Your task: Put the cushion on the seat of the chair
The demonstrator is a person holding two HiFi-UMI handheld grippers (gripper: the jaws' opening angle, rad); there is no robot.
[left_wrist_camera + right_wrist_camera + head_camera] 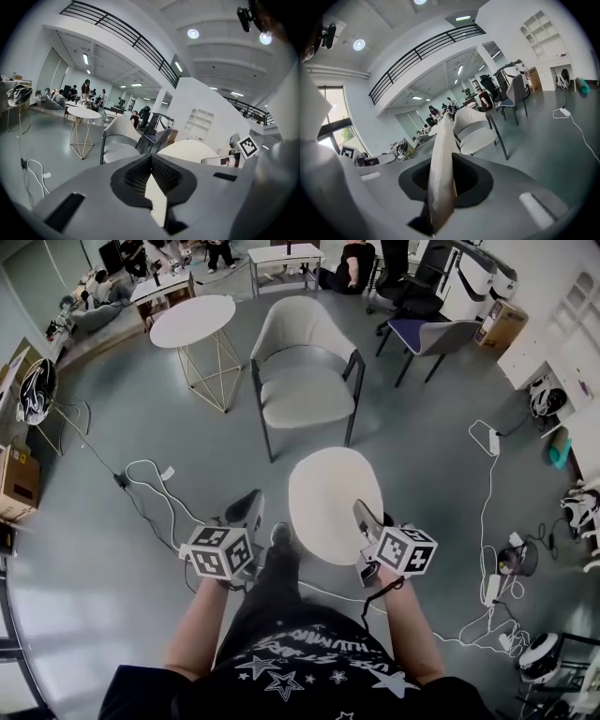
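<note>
Right gripper (364,514) fingers pinch cushion (333,498) edge (left gripper (251,508) fingers closed); floor (314,441) open toward chair (305,397).

You are standing in a large open-plan workspace, part office and part lab. The polished grey floor (84,521) is strewn with white cables (485,512). People sit at desks (284,256) along the far end, beside black office chairs (412,292) and cardboard boxes (502,326). A railed mezzanine (122,33) runs under recessed ceiling lights (192,33), and white built-in shelves (541,28) line one wall.
</note>
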